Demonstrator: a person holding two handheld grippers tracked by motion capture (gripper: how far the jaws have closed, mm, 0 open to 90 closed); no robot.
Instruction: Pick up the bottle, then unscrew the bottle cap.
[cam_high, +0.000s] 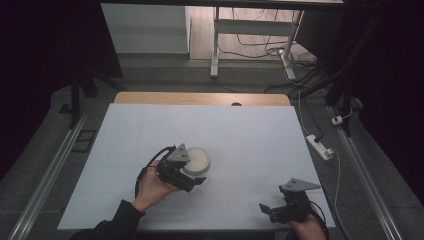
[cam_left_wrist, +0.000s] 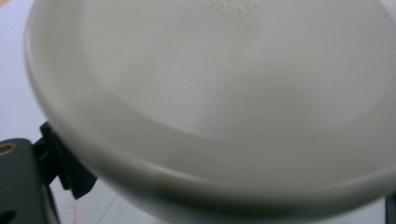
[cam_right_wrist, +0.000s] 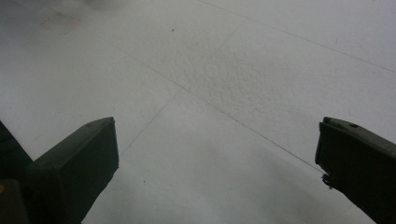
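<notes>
Left gripper (cam_high: 192, 176) at the white round container (cam_high: 196, 161); right gripper (cam_high: 267, 210) idle.

From the left gripper view I see the container (cam_left_wrist: 224, 107) pressed right up against the camera, its rim crossing between my jaws; one black jaw sits at the lower left touching the rim, the other barely peeks in at the lower right. I judge the jaws straddle the rim, but I cannot tell whether they are clamped or just around it. To do this step well I should close slowly, keep the rim centred between the jaws, and lift level so it does not slip. Farther out, an embossed mark shows near the far edge of the container's face; too blurred to read. My right gripper (cam_right_wrist: 217, 154) stands with jaws wide apart over the bare white table cover (cam_right_wrist: 243, 70), well apart from the container.
</notes>
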